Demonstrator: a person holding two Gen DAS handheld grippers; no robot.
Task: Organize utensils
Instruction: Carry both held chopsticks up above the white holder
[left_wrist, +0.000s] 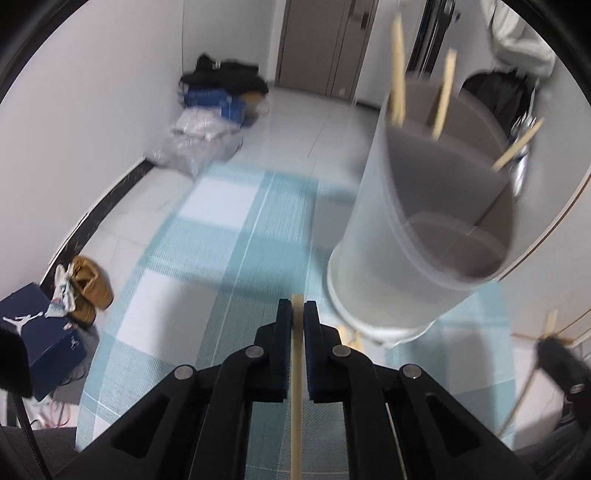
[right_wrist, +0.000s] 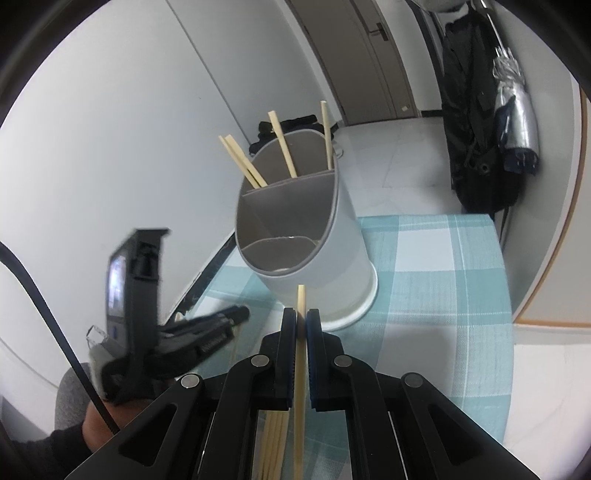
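Note:
A white utensil holder (right_wrist: 332, 236) with a grey divided interior stands on the blue-checked tablecloth (right_wrist: 436, 266); several wooden chopsticks (right_wrist: 282, 147) lean in its rear compartment. My right gripper (right_wrist: 301, 314) is shut on one chopstick (right_wrist: 300, 365), its tip just short of the holder's base. My left gripper (left_wrist: 297, 306) is shut on another chopstick (left_wrist: 296, 387), left of the blurred holder (left_wrist: 424, 229). In the right wrist view the left gripper (right_wrist: 236, 314) shows at lower left in a person's hand. More chopsticks (right_wrist: 273, 443) lie on the cloth under my right gripper.
Loose chopsticks (left_wrist: 550, 328) lie on the cloth right of the holder. Off the table, a shoebox (left_wrist: 40, 332), shoes (left_wrist: 88, 288) and bags (left_wrist: 207, 140) sit on the floor by the wall. A dark coat and umbrella (right_wrist: 513, 110) hang at the right.

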